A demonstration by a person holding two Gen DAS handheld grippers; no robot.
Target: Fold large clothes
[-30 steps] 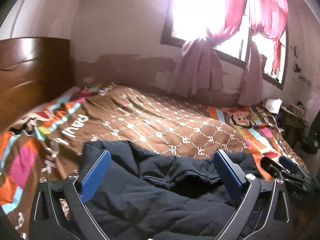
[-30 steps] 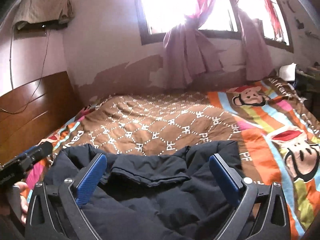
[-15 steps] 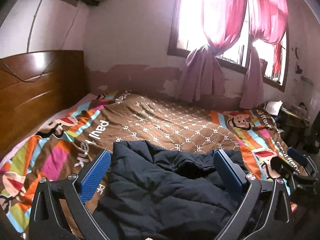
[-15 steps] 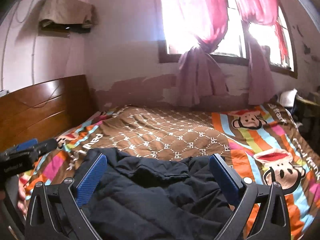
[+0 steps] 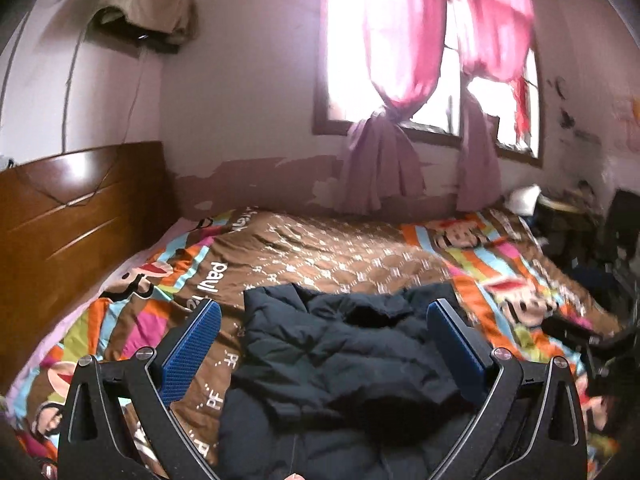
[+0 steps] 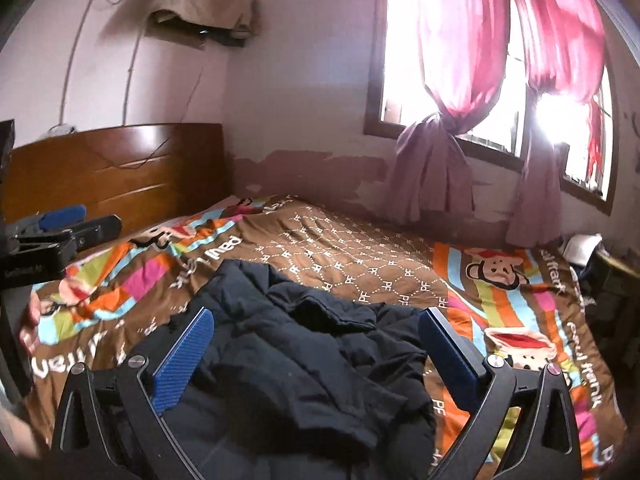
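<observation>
Only right view shows left gripper (image 6: pixel 60 216) (agape).

Both wrist views over jacket (image 5: pixel 344 360), windowward

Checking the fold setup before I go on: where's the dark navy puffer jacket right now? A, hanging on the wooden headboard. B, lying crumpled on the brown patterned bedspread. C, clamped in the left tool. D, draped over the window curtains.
B: the dark navy puffer jacket lies crumpled on the brown patterned bedspread, with both tools open above it.
</observation>
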